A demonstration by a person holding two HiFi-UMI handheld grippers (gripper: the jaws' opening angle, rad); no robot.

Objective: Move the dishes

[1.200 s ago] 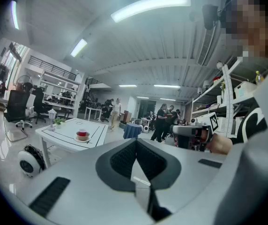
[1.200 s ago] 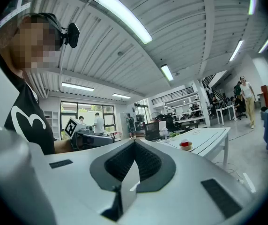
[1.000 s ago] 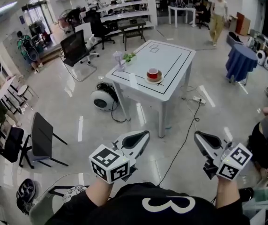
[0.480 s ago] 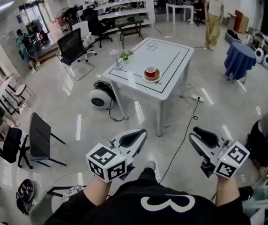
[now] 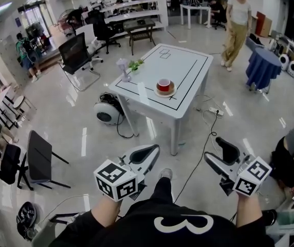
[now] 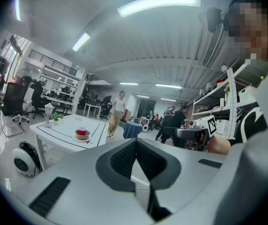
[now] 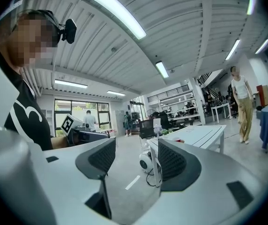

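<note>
A red cup (image 5: 163,83) stands in a bowl on a plate (image 5: 165,92) near the front edge of a white table (image 5: 190,66) some way ahead; the left gripper view shows the cup (image 6: 81,132) too. My left gripper (image 5: 147,155) hangs over the floor short of the table, its pads pressed together with nothing between them (image 6: 136,145). To the right, my right gripper (image 5: 219,157) stands open and empty (image 7: 131,165); its jaws have just been opening. Both grippers are well clear of the dishes.
A small plant (image 5: 137,63) and a white lamp-like piece (image 5: 122,66) stand on the table's left edge. A round white machine (image 5: 106,112) lies by the table legs, with a cable (image 5: 198,153) across the floor. A black chair (image 5: 39,158) stands left. A person (image 5: 237,19) walks beyond.
The right gripper's jaws have gone from shut to open. Both grippers have shifted slightly forward toward the table. The person in the background has walked nearer.
</note>
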